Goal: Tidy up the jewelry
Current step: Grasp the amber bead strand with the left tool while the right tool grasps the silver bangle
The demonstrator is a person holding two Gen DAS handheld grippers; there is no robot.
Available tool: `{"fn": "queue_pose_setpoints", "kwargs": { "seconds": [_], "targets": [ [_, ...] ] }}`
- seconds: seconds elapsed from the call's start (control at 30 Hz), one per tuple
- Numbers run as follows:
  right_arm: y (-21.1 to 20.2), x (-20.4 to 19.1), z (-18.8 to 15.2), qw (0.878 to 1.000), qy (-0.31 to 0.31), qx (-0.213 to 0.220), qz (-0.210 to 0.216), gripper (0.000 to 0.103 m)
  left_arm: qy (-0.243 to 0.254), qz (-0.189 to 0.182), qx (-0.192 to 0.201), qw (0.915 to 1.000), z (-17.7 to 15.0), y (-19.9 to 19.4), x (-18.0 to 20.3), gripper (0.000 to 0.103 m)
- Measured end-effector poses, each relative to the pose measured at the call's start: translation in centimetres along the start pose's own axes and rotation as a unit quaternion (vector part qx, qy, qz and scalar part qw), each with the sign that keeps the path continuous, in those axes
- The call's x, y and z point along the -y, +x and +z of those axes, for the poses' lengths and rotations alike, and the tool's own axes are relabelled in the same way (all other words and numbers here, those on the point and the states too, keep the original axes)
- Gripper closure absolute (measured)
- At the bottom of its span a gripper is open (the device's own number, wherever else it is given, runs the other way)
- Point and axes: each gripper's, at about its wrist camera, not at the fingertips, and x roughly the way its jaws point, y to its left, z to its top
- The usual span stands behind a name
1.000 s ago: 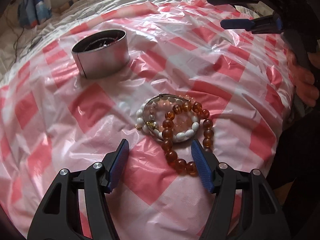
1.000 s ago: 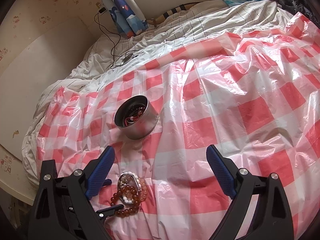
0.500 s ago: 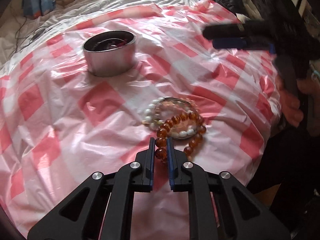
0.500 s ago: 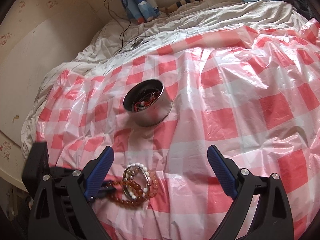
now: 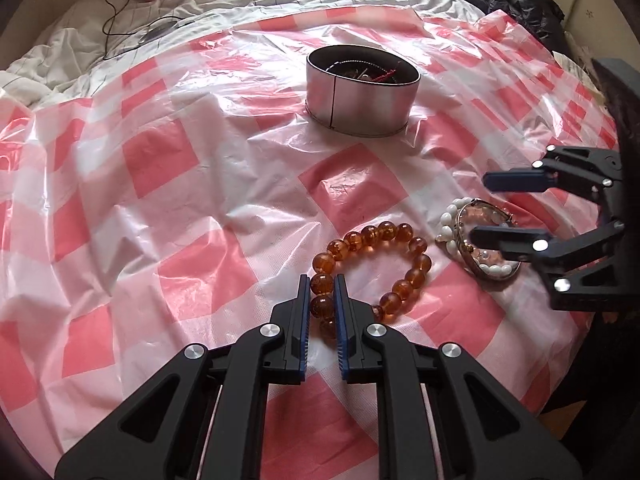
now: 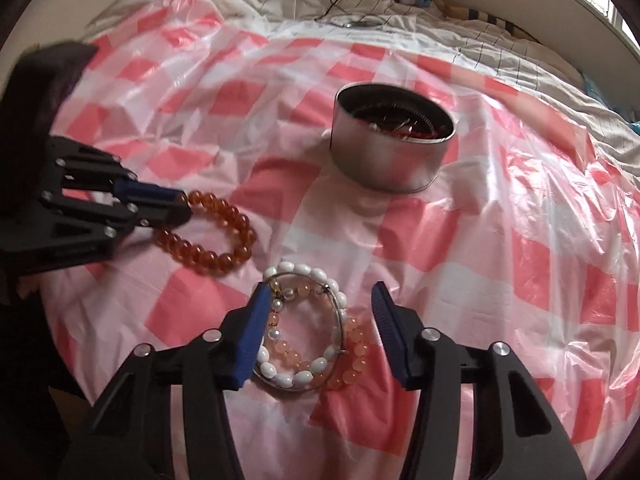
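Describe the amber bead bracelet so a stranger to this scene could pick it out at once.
Start at the round metal tin on the red-and-white checked plastic sheet. On the sheet in front of it lie the bracelets: the amber bead bracelet lies alone, pinched at one end by the left gripper. Unlike the stacked white and pale pink bracelets beside it, its beads are large, clear orange-brown.

Both cams ride on the grippers, looking steeply down along the fingers, close over the red-checked sheet (image 5: 168,160). Left one faces the amber bracelet (image 5: 376,240), right one the white bracelets (image 6: 304,320). Both views share the metal tin (image 5: 362,94) and each other's gripper
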Motion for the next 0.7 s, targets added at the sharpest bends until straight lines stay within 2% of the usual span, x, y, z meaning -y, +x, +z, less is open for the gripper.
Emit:
{"fn": "queue_pose_setpoints", "kwargs": {
  "seconds": [0.07, 0.17, 0.3, 0.5, 0.7],
  "targets": [
    [0.7, 0.2, 0.0, 1.0, 0.004, -0.006, 0.004, 0.061, 0.0, -0.001, 0.0, 1.0, -0.2, 0.0, -0.1, 0.092],
    [0.7, 0.2, 0.2, 1.0, 0.003, -0.005, 0.004, 0.08, 0.001, -0.001, -0.001, 1.0, -0.2, 0.0, -0.2, 0.092],
    [0.5, 0.1, 0.1, 1.0, -0.001, -0.005, -0.005, 0.091, 0.005, 0.002, -0.001, 1.0, -0.3, 0.1, 0.1, 0.092],
    [-1.4, 1.3, 0.3, 0.999, 0.027, 0.024, 0.004, 0.096, 0.006, 0.003, 0.001, 1.0, -0.1, 0.1, 0.2, 0.092],
    [-4.4, 2.3, 1.2, 0.994, 0.062, 0.079, 0.035, 0.096, -0.01, -0.035, 0.031, 0.9989, 0.9, -1.7, 0.2, 0.093]
  ]
}}
